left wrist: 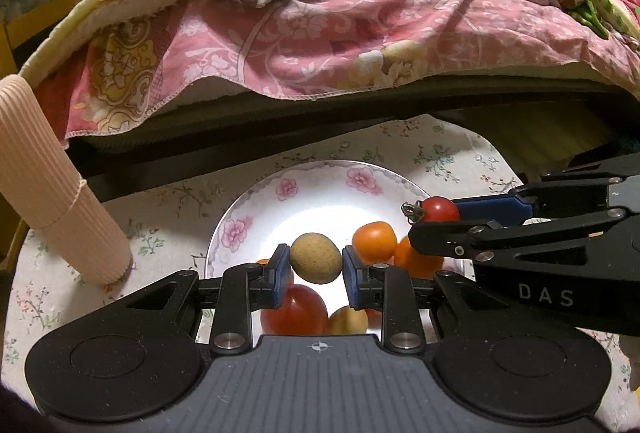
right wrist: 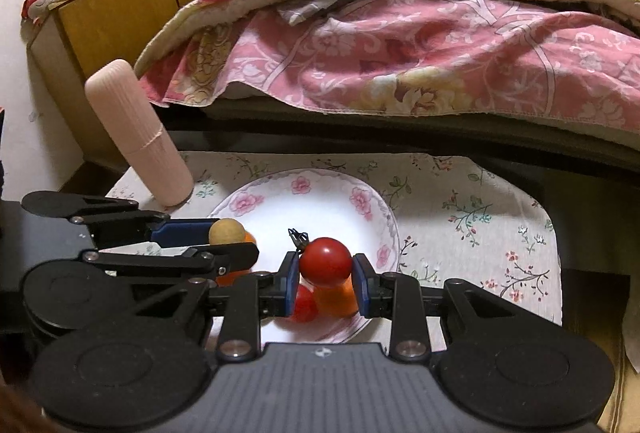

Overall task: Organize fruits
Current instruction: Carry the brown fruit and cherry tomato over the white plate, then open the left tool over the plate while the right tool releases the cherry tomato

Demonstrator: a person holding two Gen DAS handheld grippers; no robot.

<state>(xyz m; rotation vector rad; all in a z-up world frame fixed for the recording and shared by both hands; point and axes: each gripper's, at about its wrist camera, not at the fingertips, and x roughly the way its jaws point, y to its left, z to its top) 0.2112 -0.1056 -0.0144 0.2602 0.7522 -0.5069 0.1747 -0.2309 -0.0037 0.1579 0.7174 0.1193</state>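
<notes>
**Two fruits held above the plate at once**

Floral tablecloth (right wrist: pixel 460 201) covers the small table in the lower half of both views, with a pink patterned quilt (right wrist: pixel 400 53) hanging off a bed across the upper half and a ribbed pale-pink cylinder case (right wrist: pixel 136 133) standing at the left.

At the centre of the cloth sits a white porcelain plate with a pink flower rim (left wrist: pixel 288 189). On it lie several small orange round fruits (left wrist: pixel 374 241), a large red tomato (left wrist: pixel 294 311) and a pale yellow one low in the frame.

The left gripper (left wrist: pixel 316 265) is nearly closed, its blue pads pressing both sides of a tan, rough-skinned round fruit (left wrist: pixel 316 263), which hangs above the plate at the middle of the left wrist view. The right gripper (right wrist: pixel 326 277) is likewise clamped on a glossy red cherry tomato with a dried stem (right wrist: pixel 325 260), held above the plate's right part; in the left wrist view it enters from the right edge.

The step in hand looks like carrying each fruit to its own place. To do it well, both grips should stay firm but gentle, since the tomato's skin would likely split under hard pressure and round fruit can roll out of flat pads. Keeping the two tools apart avoids a knock, and each fruit should be lowered onto a surface before the pads part.
</notes>
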